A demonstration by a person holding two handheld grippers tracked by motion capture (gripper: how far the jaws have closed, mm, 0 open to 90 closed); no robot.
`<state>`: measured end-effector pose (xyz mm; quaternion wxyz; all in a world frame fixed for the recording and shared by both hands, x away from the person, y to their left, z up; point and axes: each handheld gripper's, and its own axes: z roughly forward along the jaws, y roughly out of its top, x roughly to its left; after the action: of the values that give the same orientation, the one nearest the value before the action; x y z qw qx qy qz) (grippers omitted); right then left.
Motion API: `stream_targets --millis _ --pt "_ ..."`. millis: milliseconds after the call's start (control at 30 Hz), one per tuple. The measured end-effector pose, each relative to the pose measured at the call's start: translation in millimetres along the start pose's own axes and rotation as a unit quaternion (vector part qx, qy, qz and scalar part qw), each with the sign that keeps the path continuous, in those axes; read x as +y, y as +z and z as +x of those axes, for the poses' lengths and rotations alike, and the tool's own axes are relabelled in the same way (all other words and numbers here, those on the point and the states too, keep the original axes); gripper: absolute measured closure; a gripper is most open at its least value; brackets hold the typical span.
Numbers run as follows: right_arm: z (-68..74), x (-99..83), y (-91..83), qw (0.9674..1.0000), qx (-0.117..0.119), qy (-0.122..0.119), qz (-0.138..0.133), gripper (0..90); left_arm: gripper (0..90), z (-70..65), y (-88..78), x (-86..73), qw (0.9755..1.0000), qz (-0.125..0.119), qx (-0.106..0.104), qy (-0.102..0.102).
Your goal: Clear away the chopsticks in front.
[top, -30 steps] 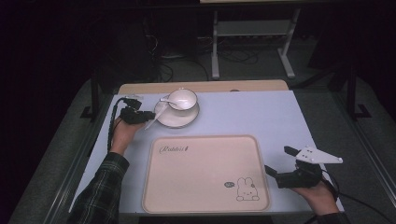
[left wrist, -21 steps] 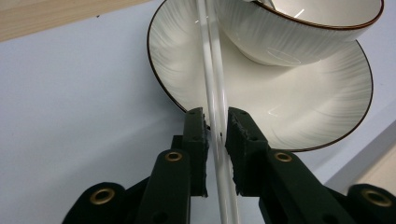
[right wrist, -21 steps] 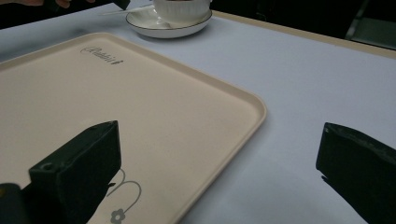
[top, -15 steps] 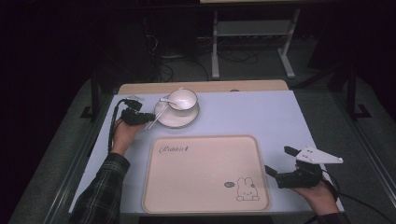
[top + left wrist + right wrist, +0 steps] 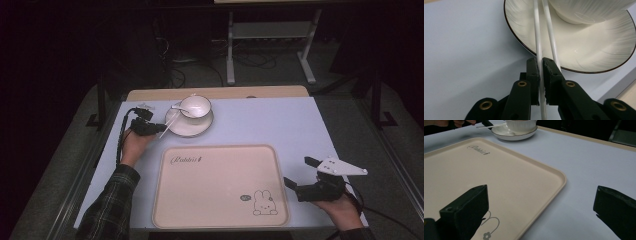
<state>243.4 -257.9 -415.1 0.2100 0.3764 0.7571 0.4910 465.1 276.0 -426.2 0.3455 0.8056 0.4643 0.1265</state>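
Beige tray (image 5: 220, 195) marked "Rabbit"; left gripper (image 5: 541, 67) pinching chopstick (image 5: 537, 37), right gripper (image 5: 299, 173) agape

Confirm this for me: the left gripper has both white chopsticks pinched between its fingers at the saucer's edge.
Not quite. The left gripper pinches only one chopstick; the other chopstick runs free beside it, outside the fingers. The left gripper view shows this. They do meet at the saucer edge.

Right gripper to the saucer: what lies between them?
In the high view, the beige tray lies between the right gripper and the saucer, plus bare table. The right gripper view shows the same.
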Motion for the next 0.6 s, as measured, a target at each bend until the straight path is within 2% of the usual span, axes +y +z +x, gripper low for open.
stream_targets --millis 300,467,600 --pt "-0.2 0.0 0.0 1.0000 0.000 0.000 0.000 0.0 85.7 -0.4 0.4 0.5 0.9998 -0.007 0.015 -0.008" --pt "-0.8 -0.4 -0.4 1.0000 -0.001 0.001 -0.001 0.0 85.9 -0.8 -10.5 0.3 0.9994 -0.025 0.018 -0.013" --pt "-0.9 -0.4 -0.5 1.0000 -0.001 0.001 -0.001 0.0 85.9 0.5 -17.5 -3.6 0.9993 -0.029 0.016 -0.017"
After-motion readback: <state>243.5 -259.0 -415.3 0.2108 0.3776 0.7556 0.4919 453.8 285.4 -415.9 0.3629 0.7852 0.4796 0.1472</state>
